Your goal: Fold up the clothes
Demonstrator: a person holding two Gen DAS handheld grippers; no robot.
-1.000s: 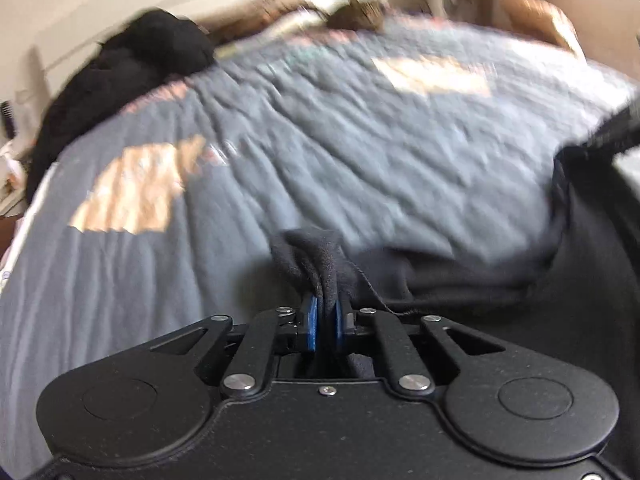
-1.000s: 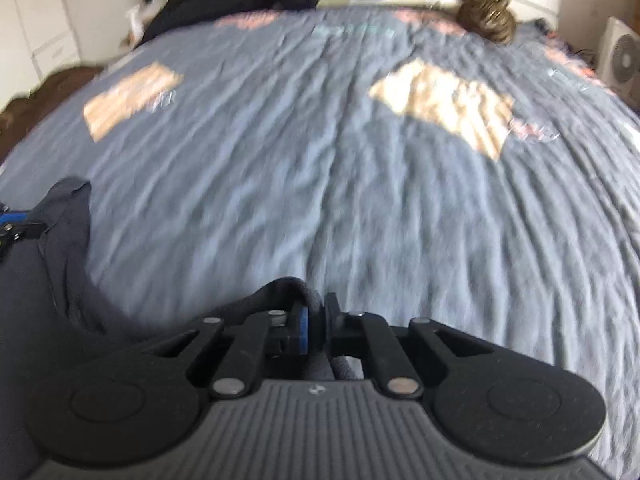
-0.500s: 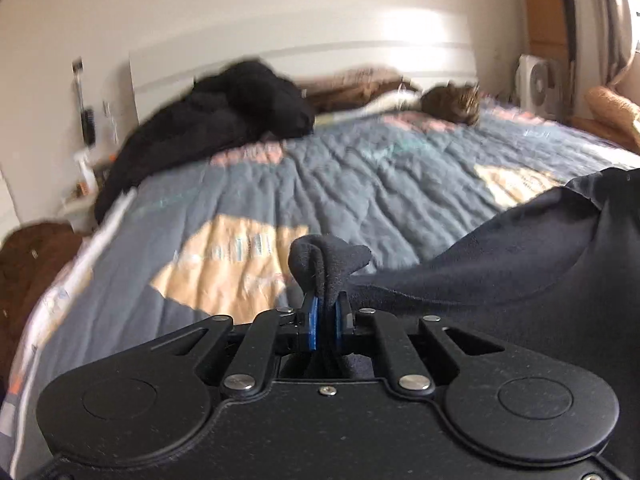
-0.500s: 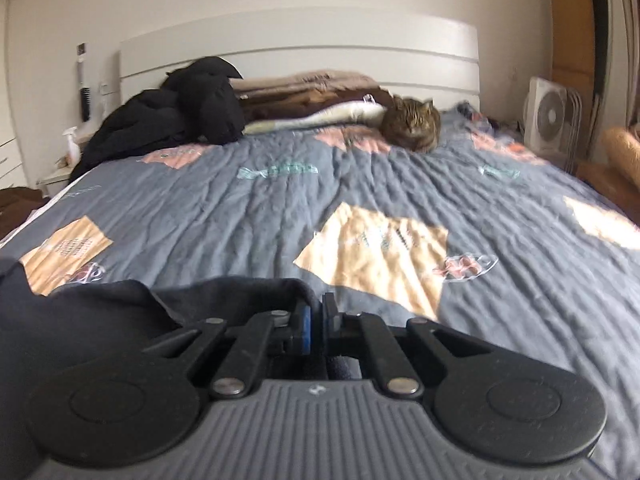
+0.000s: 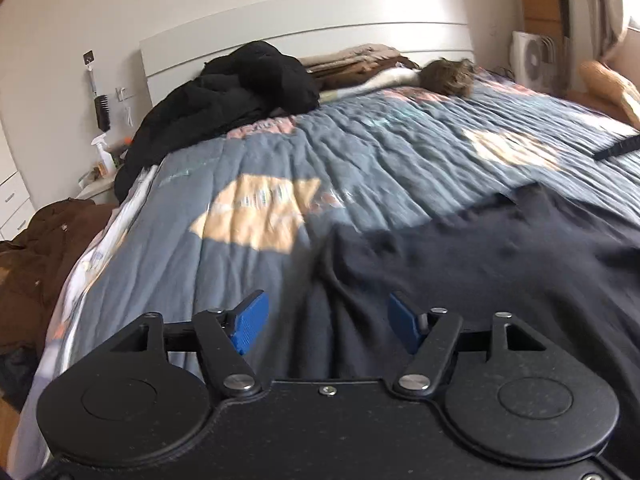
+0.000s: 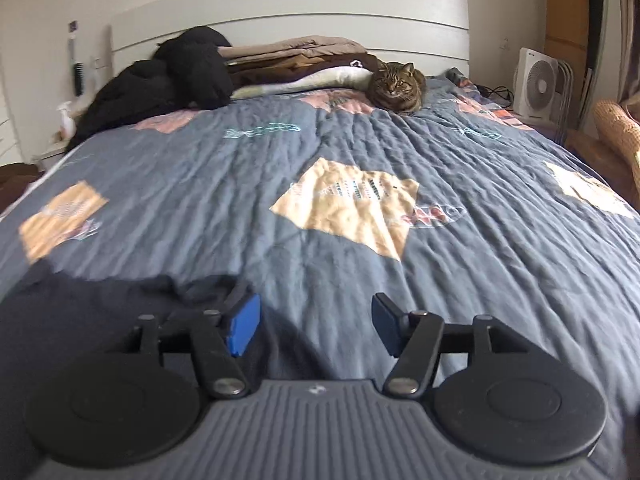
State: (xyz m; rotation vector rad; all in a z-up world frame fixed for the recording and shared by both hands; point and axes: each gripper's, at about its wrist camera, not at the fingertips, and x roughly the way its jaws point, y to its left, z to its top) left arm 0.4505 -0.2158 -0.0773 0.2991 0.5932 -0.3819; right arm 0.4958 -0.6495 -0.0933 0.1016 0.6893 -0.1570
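A dark navy garment (image 5: 500, 264) lies spread on the grey-blue quilt (image 5: 360, 160), its left edge running under my left gripper (image 5: 326, 322). That gripper's jaws are opening, the blue pads (image 5: 250, 320) stand wide apart, and the cloth lies loose below them, not pinched. In the right wrist view the same garment (image 6: 100, 304) fills the lower left. My right gripper (image 6: 314, 328) hangs over its right edge, jaws opening, blue pads (image 6: 242, 326) clear of the fabric.
A tabby cat (image 6: 396, 86) sits near the white headboard (image 6: 280, 20). Beside it lie a black coat (image 6: 168, 80) and stacked folded bedding (image 6: 304, 60). A white fan (image 6: 538, 80) stands right of the bed; a brown garment (image 5: 36, 260) and a nightstand (image 5: 96, 184) are at the left.
Both grippers were shut on bunched dark cloth and held it up. Now both stand wide and the garment has dropped flat onto the quilt.
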